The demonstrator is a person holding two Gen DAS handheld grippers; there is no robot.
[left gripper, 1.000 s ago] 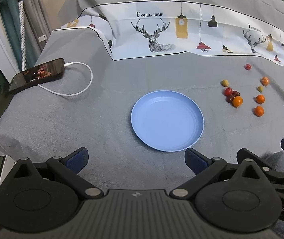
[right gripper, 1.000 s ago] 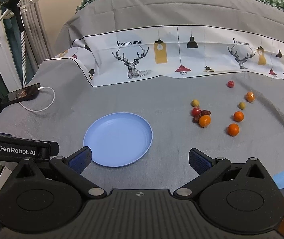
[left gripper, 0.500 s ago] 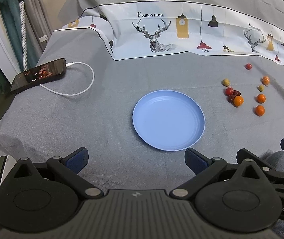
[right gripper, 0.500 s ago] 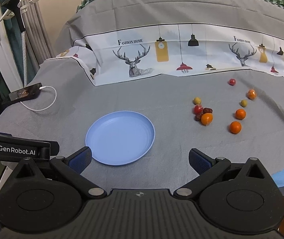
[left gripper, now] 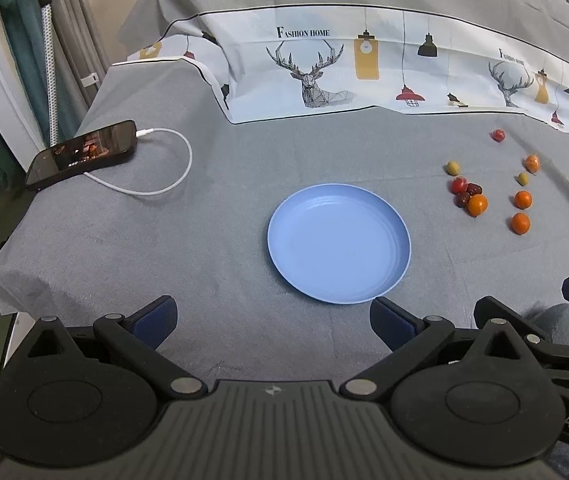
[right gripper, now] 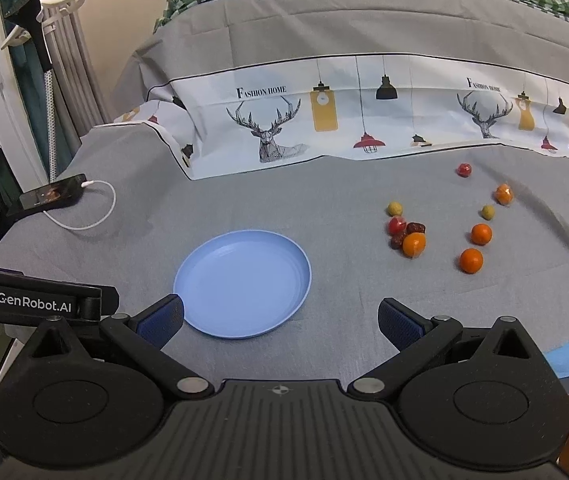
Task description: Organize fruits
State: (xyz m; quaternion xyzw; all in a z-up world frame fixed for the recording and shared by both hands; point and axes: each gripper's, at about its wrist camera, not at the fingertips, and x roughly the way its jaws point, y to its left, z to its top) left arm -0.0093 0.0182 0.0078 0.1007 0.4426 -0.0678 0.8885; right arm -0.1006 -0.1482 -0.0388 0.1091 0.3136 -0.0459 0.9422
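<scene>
From the left wrist view: the left gripper (left gripper: 271, 316) hangs low over the near edge of the grey cloth (left gripper: 124, 248), jaws wide apart and holding nothing. The blue plate (left gripper: 400, 236) sits just ahead, bare. The fruits lie off to the right, well clear of the plate: a tight knot of a red one, two dark ones and an orange one (left gripper: 477, 205) touching each other, with looser oranges beyond, such as the nearest (left gripper: 520, 223). A phone (left gripper: 82, 154) on its white cable (left gripper: 180, 176) lies far left (nothing to do with this job).

Over to the right wrist view: the right gripper (right gripper: 280, 316) is also spread open and empty, its left pad over the plate's (right gripper: 304, 276) near rim. The fruit cluster (right gripper: 406, 236) is ahead and right, the lone near orange (right gripper: 471, 260) further right.

My read: nothing's been collected yet. Best opener looks like a loose orange, since its neighbours won't roll; straddle it, close gently, lift clear before swinging to the plate.
</scene>
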